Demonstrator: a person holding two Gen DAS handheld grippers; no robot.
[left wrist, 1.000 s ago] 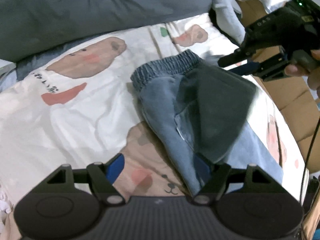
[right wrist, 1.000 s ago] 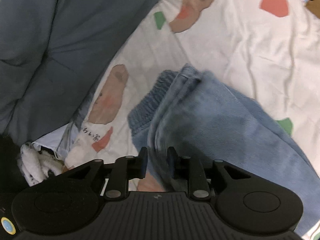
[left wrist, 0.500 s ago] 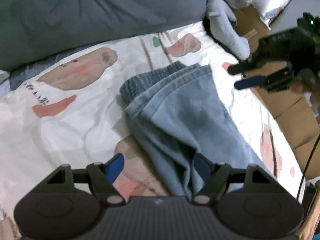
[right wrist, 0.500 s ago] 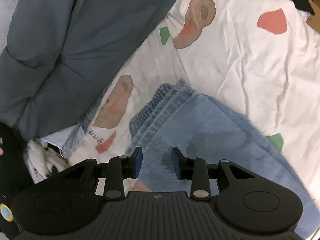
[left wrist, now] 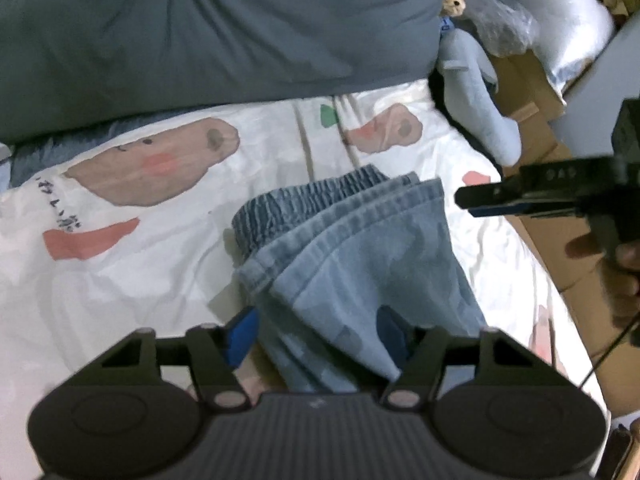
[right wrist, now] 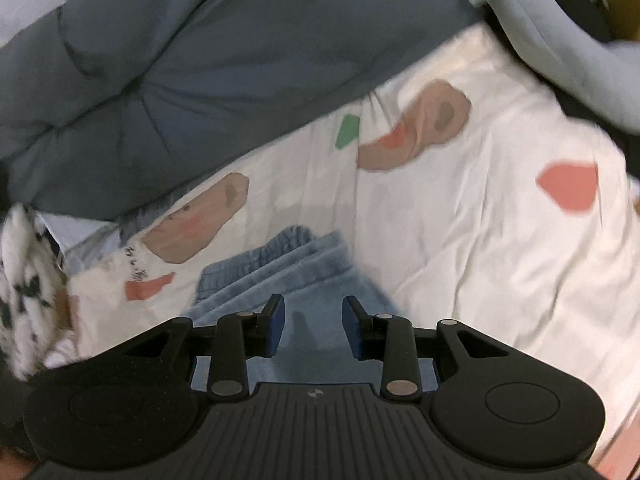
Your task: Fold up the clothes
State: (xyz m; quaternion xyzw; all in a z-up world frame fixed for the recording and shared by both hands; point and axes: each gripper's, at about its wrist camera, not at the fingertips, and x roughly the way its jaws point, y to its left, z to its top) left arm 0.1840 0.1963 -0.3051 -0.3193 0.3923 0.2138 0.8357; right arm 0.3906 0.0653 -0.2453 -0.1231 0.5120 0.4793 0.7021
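The folded jeans [left wrist: 360,256] lie on the bed sheet [left wrist: 140,280]. My left gripper [left wrist: 316,330] jaws are closing around the denim, maybe not pinching yet. My right gripper [right wrist: 314,326] jaws hang half-open, empty. I should grab all layers together.

My bed wore a white cartoon-print sheet [left wrist: 168,272]. A grey duvet [left wrist: 208,24] lay bunched behind. Cardboard boxes [left wrist: 532,92] stood beside it.

Small dark handwritten characters on the white bedsheet [left wrist: 120,280], at nine o'clock, are too blurred to read.
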